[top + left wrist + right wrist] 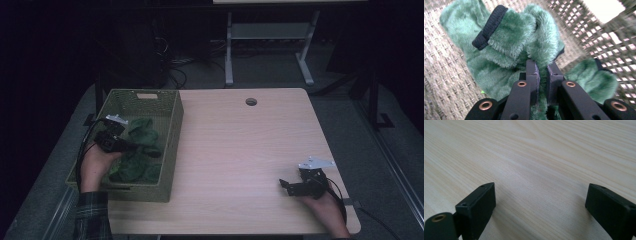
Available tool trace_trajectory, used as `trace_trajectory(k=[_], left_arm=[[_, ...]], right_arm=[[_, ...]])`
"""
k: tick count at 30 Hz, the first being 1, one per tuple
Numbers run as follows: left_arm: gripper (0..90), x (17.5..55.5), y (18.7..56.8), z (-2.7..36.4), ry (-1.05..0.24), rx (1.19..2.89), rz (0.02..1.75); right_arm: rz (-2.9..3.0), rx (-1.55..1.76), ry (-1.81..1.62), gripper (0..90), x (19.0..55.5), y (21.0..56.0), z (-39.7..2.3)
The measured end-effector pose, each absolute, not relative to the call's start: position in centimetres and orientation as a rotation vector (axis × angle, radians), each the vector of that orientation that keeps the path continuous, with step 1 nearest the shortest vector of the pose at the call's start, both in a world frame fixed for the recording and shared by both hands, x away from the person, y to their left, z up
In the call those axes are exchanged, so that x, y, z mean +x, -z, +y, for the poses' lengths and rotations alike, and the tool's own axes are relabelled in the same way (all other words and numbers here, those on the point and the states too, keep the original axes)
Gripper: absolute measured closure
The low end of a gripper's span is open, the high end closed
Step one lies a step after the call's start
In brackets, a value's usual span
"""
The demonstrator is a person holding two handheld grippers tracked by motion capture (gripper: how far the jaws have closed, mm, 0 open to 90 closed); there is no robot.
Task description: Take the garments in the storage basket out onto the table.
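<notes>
Left tool [543,75] inside woven basket [172,125], jaws pinched narrow on green fuzzy cloth [516,40]. Right tool [540,202] rests on bare table [240,150], jaws wide, holding nothing.

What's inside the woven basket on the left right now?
Fuzzy green fabric pieces lie heaped inside the woven basket, one with a black cuff. The left gripper is pinched on a fold of them. What lies under the heap is covered.

Wooden table [240,150], hole [251,102], possibly another desk [270,30]
</notes>
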State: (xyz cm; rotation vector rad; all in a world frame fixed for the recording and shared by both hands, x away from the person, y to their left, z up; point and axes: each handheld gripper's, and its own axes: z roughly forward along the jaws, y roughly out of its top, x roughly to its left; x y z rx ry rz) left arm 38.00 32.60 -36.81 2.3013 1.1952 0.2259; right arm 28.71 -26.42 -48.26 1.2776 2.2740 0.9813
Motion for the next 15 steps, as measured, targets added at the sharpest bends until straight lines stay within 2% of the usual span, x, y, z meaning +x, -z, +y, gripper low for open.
trace_trajectory(k=[15], left_arm=[[83.2, 37.6, 33.4, 32.7, -0.160, 2.173, 1.095]], right_arm=[[2.274, 1.277, -0.981, 9.1, 28.7, 48.3, -26.4]])
